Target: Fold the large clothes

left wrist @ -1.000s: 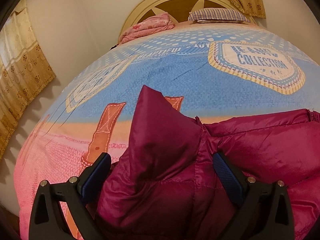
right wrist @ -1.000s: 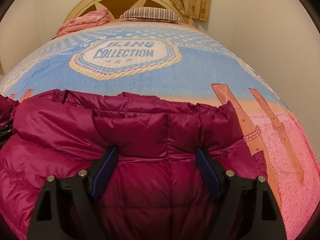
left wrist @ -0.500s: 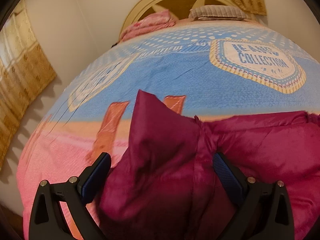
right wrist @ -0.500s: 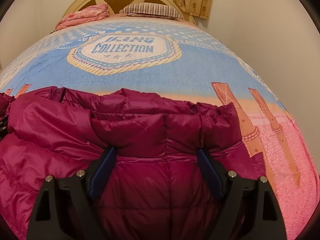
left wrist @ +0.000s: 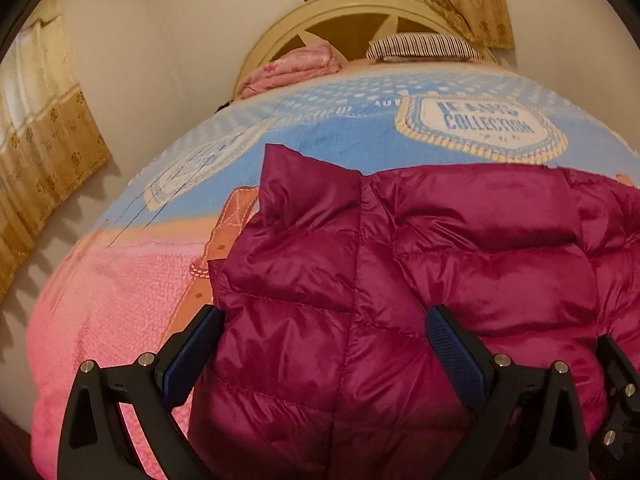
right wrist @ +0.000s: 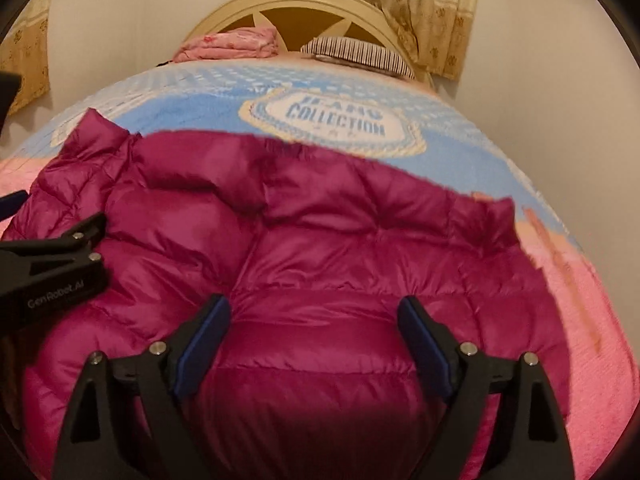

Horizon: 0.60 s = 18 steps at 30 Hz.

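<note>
A magenta puffer jacket [left wrist: 400,264] lies spread on the bedspread [left wrist: 120,300], its quilted panels facing up and one corner [left wrist: 288,172] pointing toward the headboard. My left gripper [left wrist: 324,344] hangs over the jacket's left part, jaws wide apart and padding bulging between them without being pinched. My right gripper [right wrist: 314,340] is over the jacket's [right wrist: 340,248] middle. Its jaws are opening, and fabric lies between the blue pads [right wrist: 424,344] without being pressed. The left gripper's black body shows at the right wrist view's left edge.
The bedspread is blue with a "JEANS COLLECTION" badge [right wrist: 336,120] and pink toward me. By the cream headboard [left wrist: 360,12] lie a folded pink blanket [left wrist: 296,66] and a striped pillow [left wrist: 420,46]. Curtains [left wrist: 36,152] hang on the left wall past the bed's edge.
Both grippers have drawn back, and more of the jacket is in view. The raised corner between the left jaws has dropped flat. The left gripper now shows in the right wrist view.
</note>
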Tool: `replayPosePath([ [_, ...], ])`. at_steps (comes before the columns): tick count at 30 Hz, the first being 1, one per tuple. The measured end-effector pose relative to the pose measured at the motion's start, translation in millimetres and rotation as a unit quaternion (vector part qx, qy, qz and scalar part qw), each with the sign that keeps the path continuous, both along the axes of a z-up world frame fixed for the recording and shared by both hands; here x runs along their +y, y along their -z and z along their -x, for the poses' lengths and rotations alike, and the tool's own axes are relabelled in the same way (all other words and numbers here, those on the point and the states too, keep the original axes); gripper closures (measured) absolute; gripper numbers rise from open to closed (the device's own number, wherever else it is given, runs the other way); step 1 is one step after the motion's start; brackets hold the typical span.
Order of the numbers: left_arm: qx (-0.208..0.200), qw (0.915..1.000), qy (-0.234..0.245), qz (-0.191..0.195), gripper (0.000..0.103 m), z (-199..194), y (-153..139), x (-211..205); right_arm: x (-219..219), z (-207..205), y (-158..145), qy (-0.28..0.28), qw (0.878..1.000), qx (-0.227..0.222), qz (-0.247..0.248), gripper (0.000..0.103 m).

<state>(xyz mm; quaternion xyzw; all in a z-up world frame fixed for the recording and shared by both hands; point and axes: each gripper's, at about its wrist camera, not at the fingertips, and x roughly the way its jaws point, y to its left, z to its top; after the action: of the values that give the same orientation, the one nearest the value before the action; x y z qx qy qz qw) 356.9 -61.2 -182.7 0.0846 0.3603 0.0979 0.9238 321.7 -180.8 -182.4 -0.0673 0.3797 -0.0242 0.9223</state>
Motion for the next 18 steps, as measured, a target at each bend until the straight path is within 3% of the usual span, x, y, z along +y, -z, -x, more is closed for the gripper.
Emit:
replayPosePath([
  [9, 0.017, 0.9998, -0.001, -0.009, 0.001, -3.2, 5.3, -2.9, 1.6, -9.5, 12.8, 0.002, 1.000, 0.020, 0.008, 0.013],
  [12, 0.015, 0.9998, -0.012, 0.010, 0.001, 22.0, -8.6, 9.5, -3.4, -4.2, 5.4, 0.007, 1.000, 0.022, -0.002, 0.013],
  [15, -0.009, 0.9996, -0.024, 0.012, 0.001, 61.2, -22.2, 24.9, -5.8, 28.2, -14.6, 0.015, 1.000, -0.002, -0.022, 0.012],
  [18, -0.006, 0.9987, -0.042, 0.029, 0.001, 88.3, -21.9, 45.2, -4.7, 61.6, -23.4, 0.018, 1.000, -0.015, -0.021, 0.012],
])
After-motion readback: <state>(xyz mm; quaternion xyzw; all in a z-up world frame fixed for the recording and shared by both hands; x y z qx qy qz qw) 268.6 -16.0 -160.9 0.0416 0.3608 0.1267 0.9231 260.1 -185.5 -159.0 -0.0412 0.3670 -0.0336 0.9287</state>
